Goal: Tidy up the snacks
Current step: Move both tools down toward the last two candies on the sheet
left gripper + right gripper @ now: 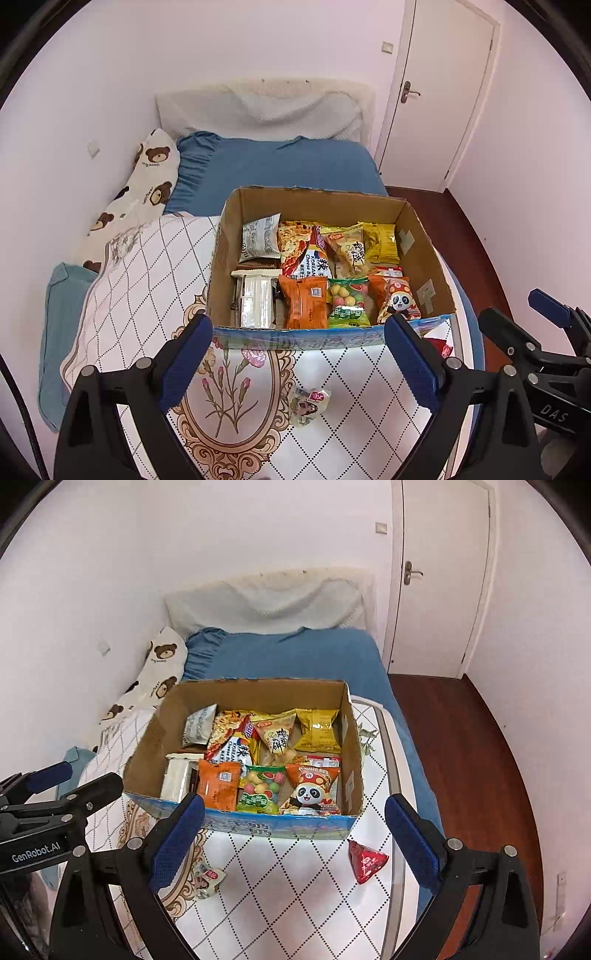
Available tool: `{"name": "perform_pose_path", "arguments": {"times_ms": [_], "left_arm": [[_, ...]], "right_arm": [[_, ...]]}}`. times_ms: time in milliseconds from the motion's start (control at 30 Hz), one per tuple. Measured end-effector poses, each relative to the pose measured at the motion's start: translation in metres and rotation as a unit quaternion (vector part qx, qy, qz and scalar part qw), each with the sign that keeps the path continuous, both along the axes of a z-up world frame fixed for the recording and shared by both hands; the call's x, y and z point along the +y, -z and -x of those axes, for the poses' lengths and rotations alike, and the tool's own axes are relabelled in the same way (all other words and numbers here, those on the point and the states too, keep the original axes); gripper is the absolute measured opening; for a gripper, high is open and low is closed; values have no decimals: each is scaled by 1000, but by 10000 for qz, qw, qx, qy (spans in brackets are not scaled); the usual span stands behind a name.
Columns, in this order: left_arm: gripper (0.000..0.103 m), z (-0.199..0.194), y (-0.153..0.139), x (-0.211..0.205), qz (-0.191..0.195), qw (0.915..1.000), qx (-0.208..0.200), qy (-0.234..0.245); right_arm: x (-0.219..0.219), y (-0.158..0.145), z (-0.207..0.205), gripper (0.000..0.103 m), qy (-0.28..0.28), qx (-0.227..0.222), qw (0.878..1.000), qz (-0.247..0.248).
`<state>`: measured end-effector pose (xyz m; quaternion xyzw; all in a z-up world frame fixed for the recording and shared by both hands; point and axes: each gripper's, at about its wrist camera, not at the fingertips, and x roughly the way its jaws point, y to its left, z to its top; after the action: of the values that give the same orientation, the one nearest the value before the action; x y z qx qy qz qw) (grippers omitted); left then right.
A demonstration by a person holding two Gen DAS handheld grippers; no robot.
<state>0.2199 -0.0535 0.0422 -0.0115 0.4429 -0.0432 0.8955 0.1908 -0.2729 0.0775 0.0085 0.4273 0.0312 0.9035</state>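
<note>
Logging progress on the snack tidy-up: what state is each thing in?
cardboard box: open, packed with snacks
red packet: outside box, on tablecloth
small clear packet: outside box, on tablecloth
left tongs: open, empty
right tongs: open, empty
door: closed

A table under a white diamond-patterned cloth with floral ornament fills the lower middle of both views. On it sit an open cardboard box of snacks at centre, a red triangular packet lower right, and a small clear-wrapped snack lower centre.
</note>
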Motion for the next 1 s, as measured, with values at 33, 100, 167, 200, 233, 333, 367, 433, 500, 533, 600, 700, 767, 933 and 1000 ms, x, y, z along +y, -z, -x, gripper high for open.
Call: {"name": "perform_pose_path", "arguments": {"times_ms": [33, 100, 167, 200, 233, 333, 367, 433, 500, 533, 600, 700, 767, 933, 1000], "left_arm": [[95, 2, -1, 0, 5, 10000, -22, -11], [95, 5, -2, 0, 4, 10000, -49, -29], [95, 7, 1, 0, 81, 10000, -13, -25], [95, 9, 5, 0, 80, 10000, -1, -30], [95, 10, 10, -1, 20, 10000, 33, -48], [95, 8, 39, -4, -82, 9993, 362, -68], [95, 8, 49, -5, -104, 9988, 469, -69], [95, 8, 72, -9, -134, 9972, 731, -87], [95, 7, 96, -13, -137, 9952, 968, -84], [95, 7, 106, -15, -171, 9937, 1101, -93], [95, 4, 128, -17, -223, 9902, 1370, -137], [95, 1, 156, -18, -297, 9847, 1704, -221], [95, -1, 170, -17, -343, 9809, 1892, -296], [95, -3, 201, -12, -246, 9698, 2382, -470], [95, -2, 208, -9, -195, 9671, 2481, -521]], "right_arm": [[0, -2, 2, 100, -1, -14, 10000, -37], [-2, -5, 5, 100, -8, -24, 9999, -112], [-6, -3, 7, 100, 3, 8, 9998, -211], [-9, -1, 8, 100, 21, 40, 9997, -251], [-15, 5, 8, 101, 71, 102, 9995, -295], [-33, 29, 4, 101, 235, 404, 9982, -377], [-44, 45, 0, 101, 328, 608, 9968, -410], [-59, 73, -9, 101, 417, 953, 9933, -495], [-73, 105, -16, 101, 512, 1311, 9887, -525], [-81, 121, -19, 101, 577, 1443, 9864, -538], [-95, 150, -27, 101, 689, 1657, 9820, -583], [-113, 185, -42, 101, 785, 1803, 9781, -681], [-122, 202, -52, 101, 803, 1840, 9759, -857], [-130, 240, -69, 83, 721, 2076, 9706, -984], [-125, 242, -65, 78, 586, 2054, 9728, -899]]}}
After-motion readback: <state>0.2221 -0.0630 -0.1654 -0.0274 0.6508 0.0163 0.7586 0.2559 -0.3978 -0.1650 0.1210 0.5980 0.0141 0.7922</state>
